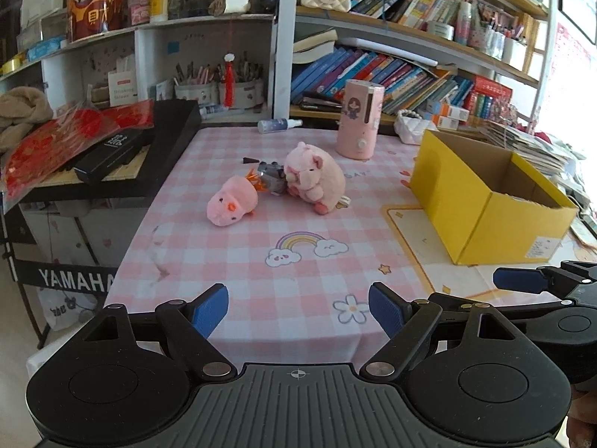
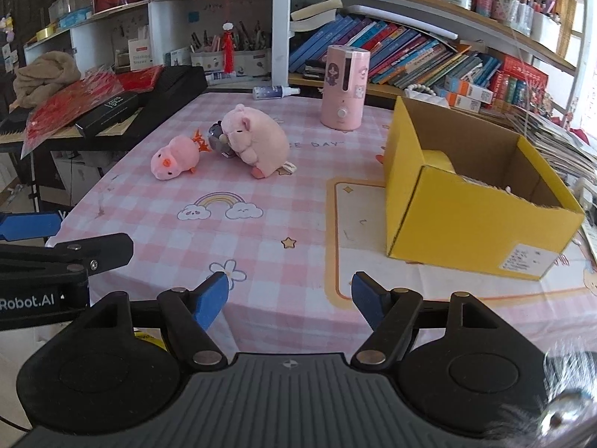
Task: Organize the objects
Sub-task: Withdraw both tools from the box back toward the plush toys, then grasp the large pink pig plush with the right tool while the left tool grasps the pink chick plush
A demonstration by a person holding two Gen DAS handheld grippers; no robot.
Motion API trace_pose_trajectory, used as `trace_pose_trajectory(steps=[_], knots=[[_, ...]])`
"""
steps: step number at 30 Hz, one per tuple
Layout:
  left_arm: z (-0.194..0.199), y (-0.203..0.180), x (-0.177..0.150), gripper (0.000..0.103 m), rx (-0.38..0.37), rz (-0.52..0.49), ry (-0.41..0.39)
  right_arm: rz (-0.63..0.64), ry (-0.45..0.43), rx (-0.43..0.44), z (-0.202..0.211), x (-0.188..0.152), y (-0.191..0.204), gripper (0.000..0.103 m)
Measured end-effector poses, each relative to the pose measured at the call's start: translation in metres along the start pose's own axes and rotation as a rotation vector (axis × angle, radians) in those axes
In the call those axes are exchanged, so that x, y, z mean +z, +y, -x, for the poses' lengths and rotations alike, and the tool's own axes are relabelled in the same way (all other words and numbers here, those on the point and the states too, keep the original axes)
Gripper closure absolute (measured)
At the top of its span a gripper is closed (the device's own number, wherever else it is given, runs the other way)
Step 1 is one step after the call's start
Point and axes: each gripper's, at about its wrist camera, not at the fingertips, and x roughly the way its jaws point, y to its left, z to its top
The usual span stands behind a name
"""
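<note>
Hovering at the near table edge, the left gripper and right gripper are both held spread and empty, nothing between the fingers. Well ahead of the fingertips lie the pink chick plush, grey toy and pink pig plush, touching in a row; the yellow cardboard box, ahead and right, is judged their destination.

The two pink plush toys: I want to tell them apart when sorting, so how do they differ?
The pig is larger and rounder than the chick. The chick has an orange beak and feet; the pig has a snout and ears. The chick lies left of the pig. Both are pink and lie on the checked cloth.
</note>
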Motion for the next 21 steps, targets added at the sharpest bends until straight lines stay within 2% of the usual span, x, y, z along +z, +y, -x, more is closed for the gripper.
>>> trace_pose_trajectory(steps=[16,21], knots=[[-0.085,0.004,0.057,0.018,0.120,0.102,0.037,0.097,-0.001,0.083,-0.096,0.075,-0.029,0.028],[-0.107,0.011,0.073,0.018,0.175,0.134,0.045,0.157,-0.031,0.113,-0.122,0.098,-0.029,0.018]])
